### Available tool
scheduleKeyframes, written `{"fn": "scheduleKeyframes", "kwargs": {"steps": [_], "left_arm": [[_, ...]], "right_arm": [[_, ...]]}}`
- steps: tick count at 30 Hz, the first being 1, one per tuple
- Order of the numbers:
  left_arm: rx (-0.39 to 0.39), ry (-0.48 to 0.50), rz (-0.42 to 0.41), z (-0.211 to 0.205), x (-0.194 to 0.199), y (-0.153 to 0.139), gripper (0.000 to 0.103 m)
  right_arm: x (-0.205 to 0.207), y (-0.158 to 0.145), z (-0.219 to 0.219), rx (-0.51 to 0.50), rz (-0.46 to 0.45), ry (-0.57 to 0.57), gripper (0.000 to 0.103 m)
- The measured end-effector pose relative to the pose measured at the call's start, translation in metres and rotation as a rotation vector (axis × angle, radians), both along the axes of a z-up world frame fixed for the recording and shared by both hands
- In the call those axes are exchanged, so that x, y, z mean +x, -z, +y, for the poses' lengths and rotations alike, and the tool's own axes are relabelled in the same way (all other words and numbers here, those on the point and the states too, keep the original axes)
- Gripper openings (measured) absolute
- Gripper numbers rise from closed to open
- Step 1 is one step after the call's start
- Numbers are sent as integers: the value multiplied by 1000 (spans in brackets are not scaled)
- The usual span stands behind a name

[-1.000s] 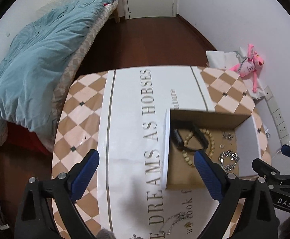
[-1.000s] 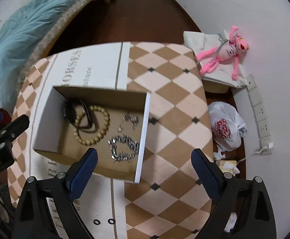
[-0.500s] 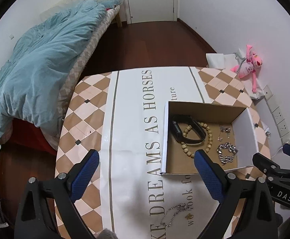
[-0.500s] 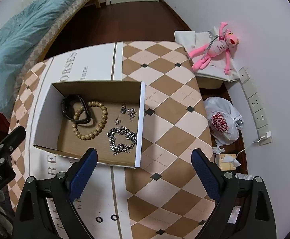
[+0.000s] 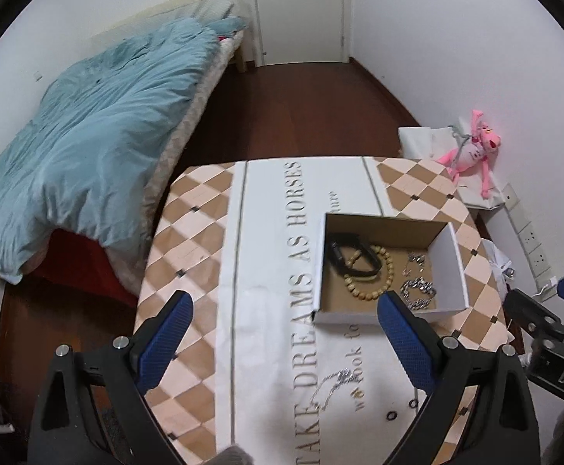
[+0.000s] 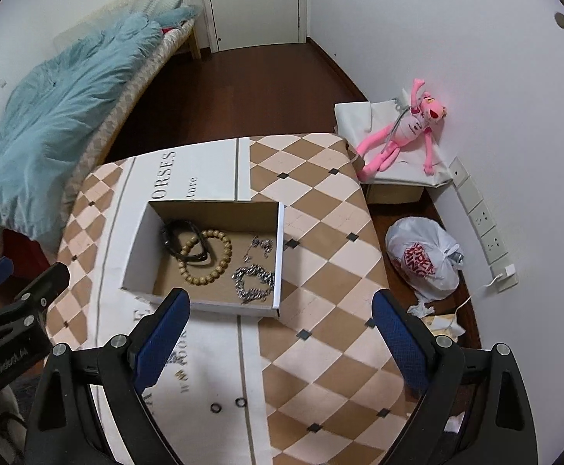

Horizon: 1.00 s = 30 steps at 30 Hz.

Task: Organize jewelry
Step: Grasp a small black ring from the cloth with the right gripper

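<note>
Checkered tablecloth (image 6: 320, 232); box (image 6: 278, 255) mid-table; left tongs (image 5: 282, 325), right tongs (image 6: 280, 321) wide, empty.

This is a bedroom in a home. A bed (image 5: 189, 124) with a rumpled light-blue duvet (image 5: 88, 155) fills the left wrist view from nine to eleven o'clock, and a white door (image 5: 301, 11) stands shut at twelve above a dark wood floor (image 5: 293, 116). At two o'clock a pink plush toy (image 6: 406, 131) lies against the white wall, with wall sockets (image 6: 483, 221) and a tied plastic bag (image 6: 421, 259) at three. A table with a checked tablecloth (image 6: 320, 232) stands in the middle.
</note>
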State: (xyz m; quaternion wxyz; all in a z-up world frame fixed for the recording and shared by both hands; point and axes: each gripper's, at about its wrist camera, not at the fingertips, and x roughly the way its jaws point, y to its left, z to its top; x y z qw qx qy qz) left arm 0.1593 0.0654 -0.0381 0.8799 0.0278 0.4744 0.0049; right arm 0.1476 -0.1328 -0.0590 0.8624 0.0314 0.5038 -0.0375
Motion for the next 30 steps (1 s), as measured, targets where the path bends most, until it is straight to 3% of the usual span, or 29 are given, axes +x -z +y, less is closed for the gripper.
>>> {"fn": "scheduleKeyframes", "kwargs": {"steps": [2,6,7,10,13,16,21,24,25,30], "left_arm": [[10,-13,2,5,-11,6,97],[40,-35,38,13,-31,35,97],[51,-40,60,14,-36,48,97],[73,-44,125,16,-50,82,97],[102,-56,169,19,-60,111,97],[104,-71,203,22,-65,129,97],[106,-79,235,27,-73,146,97],[107,-76,239,27,-77,149,97],[109,-74,239,26,-77,149,97],[103,-40,218,12,-79,143,97]], "right_arm": [[-10,10,0,10,18,-1,96],[-34,58,3,48,93,-8,96],[-39,72,3,69,112,-14,93],[-52,114,4,114,168,-21,64],[-60,140,8,131,178,-36,60],[-66,152,15,128,162,-64,60],[-71,160,30,64,137,-106,50],[-76,159,37,3,113,-122,25],[-78,159,39,-9,108,-130,11],[-82,154,24,52,90,-80,12]]}}
